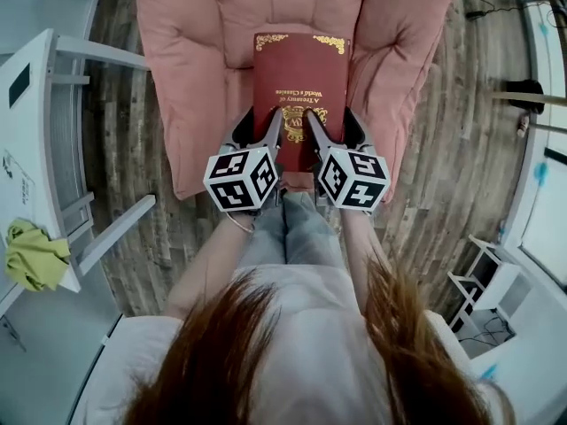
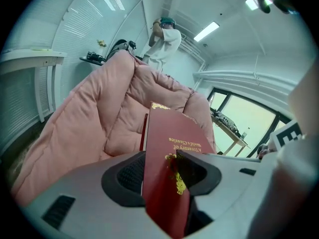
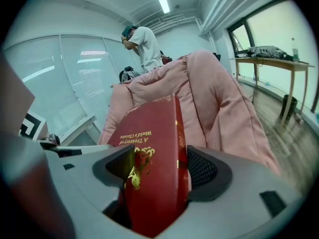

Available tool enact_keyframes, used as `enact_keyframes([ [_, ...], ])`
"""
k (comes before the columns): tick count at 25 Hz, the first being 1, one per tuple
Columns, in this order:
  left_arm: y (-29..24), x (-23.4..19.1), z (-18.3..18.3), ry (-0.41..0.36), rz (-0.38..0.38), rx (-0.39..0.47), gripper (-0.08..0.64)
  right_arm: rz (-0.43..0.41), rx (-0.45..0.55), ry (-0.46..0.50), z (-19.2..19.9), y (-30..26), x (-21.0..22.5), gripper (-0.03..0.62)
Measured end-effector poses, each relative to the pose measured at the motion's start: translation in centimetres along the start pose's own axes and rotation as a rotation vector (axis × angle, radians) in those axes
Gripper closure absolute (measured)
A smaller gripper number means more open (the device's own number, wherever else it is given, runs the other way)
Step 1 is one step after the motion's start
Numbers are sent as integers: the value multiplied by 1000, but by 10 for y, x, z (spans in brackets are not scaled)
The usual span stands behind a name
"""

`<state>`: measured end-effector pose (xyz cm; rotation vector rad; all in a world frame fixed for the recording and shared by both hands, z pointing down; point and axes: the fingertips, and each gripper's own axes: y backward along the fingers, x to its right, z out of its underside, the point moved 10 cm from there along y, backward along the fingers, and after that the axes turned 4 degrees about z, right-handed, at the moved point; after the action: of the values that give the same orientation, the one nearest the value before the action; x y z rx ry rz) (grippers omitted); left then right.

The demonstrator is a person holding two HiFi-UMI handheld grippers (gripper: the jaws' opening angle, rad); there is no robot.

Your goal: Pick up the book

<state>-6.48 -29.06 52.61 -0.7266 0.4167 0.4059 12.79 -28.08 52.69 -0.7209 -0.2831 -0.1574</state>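
A dark red hardback book (image 1: 301,69) with gold lettering is held clear above the seat of a pink padded armchair (image 1: 195,78). My left gripper (image 1: 261,131) grips its near left edge and my right gripper (image 1: 335,131) grips its near right edge, side by side. In the left gripper view the book (image 2: 172,148) stands edge-on between the jaws of the left gripper (image 2: 164,176), pads pressed on both covers. The right gripper view shows the book (image 3: 154,133) clamped the same way in the right gripper (image 3: 159,171). Both are shut on it.
A white desk (image 1: 27,113) with a yellow-green cloth (image 1: 34,255) stands at the left. White shelving (image 1: 483,282) is at the lower right on the wood floor. A person (image 2: 164,39) stands behind the armchair, and a table (image 3: 269,59) runs along the window.
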Motion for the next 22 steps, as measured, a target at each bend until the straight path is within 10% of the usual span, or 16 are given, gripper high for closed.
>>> enact_keyframes([
  [22,94,72,-132,-153,60,229,379,-48,257,50,-129,95,-67,262],
])
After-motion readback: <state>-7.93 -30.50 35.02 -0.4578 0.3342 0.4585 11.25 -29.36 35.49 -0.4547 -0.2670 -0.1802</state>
